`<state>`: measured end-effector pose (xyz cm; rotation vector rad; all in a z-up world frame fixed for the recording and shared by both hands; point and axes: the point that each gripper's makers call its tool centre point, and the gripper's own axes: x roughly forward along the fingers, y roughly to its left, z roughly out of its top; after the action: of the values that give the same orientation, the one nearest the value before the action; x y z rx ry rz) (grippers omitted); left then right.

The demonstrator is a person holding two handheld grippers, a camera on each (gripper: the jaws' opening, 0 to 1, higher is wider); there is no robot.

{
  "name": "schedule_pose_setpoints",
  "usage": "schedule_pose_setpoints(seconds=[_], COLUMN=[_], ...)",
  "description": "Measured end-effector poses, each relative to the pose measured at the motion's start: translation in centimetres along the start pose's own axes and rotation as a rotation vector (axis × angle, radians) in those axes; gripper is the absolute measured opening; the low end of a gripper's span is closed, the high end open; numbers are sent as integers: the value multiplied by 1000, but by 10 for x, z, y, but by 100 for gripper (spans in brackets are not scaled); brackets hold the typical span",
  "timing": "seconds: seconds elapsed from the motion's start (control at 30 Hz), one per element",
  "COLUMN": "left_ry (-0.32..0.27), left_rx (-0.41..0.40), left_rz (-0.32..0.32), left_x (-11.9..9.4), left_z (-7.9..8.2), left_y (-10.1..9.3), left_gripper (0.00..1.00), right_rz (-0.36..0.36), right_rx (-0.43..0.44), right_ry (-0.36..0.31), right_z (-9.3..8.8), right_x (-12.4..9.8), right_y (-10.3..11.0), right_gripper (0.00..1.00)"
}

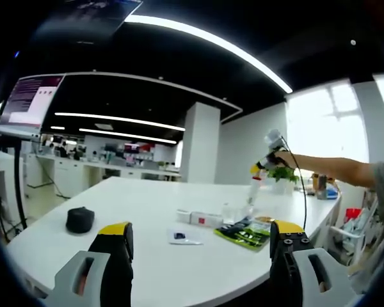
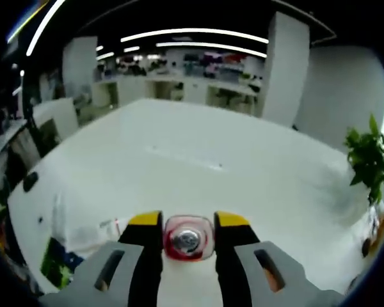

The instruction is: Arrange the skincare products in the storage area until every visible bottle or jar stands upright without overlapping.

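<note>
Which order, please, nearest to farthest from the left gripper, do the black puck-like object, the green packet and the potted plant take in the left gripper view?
1. Black puck-like object, left, just beyond the left gripper.
2. Green packet, right; nearly as close.
3. Potted plant, far right end of the table.

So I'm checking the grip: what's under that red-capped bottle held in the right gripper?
In the right gripper view the bottle's red cap sits between the right gripper jaws, covering what lies directly below. Around it shows white table. In the left gripper view the bottle hangs above the table.
</note>
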<state>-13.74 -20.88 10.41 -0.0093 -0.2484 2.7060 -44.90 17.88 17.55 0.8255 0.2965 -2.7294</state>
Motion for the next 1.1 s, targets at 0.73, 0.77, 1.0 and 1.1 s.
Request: schedule_pose_setpoints(seconds=[0.73,0.77,1.0,1.1], left_ry=[7,7,14,18], left_rx=[-6,-6,-7,-2], left_rz=[-11,-10,-6,-11], left_x=[2,2,4,5], left_z=[-5,-5,-8,-9], left_y=[0,0,0,-3], left_gripper=[91,91,91,91], right_rz=[65,75,124,148], right_rx=[5,8,8,14], right_ry=[-120,-114,-51,-31], right_z=[-24,-31,-68,-77], right_x=[25,27,35,36], right_y=[21,23,27,28], right_gripper=[42,42,40,37])
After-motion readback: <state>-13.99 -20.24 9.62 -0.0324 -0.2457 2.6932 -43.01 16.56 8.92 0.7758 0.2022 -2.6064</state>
